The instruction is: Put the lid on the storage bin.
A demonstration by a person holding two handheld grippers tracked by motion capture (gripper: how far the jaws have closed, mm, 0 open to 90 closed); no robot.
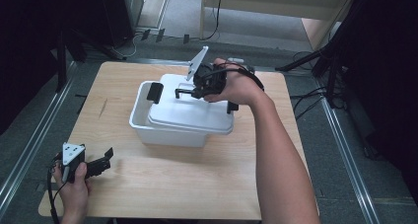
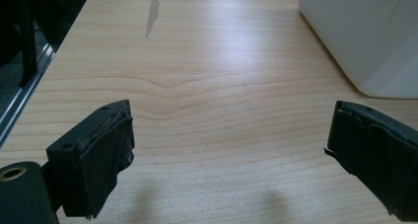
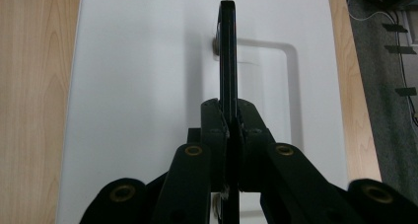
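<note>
Wooden table (image 1: pixel 148 184): right claw (image 1: pixel 190 92) clamps lid handle (image 3: pixel 227 51); left claw (image 1: pixel 101 161) gapes, empty.

No readable text or labels anywhere

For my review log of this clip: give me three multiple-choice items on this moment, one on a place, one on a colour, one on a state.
1. Where does the left gripper sit?
A. near table corner
B. on the lid
C. inside the bin

2. What colour is the lid?
A. blue
B. white
C. red

3. How stands the right gripper?
A. wide open
B. shut on the black handle
C. shut on a cloth

Key: 1 A, it rests on the table near the person; 2 B, white like the bin; 3 B, jaws pinch the black handle.
</note>
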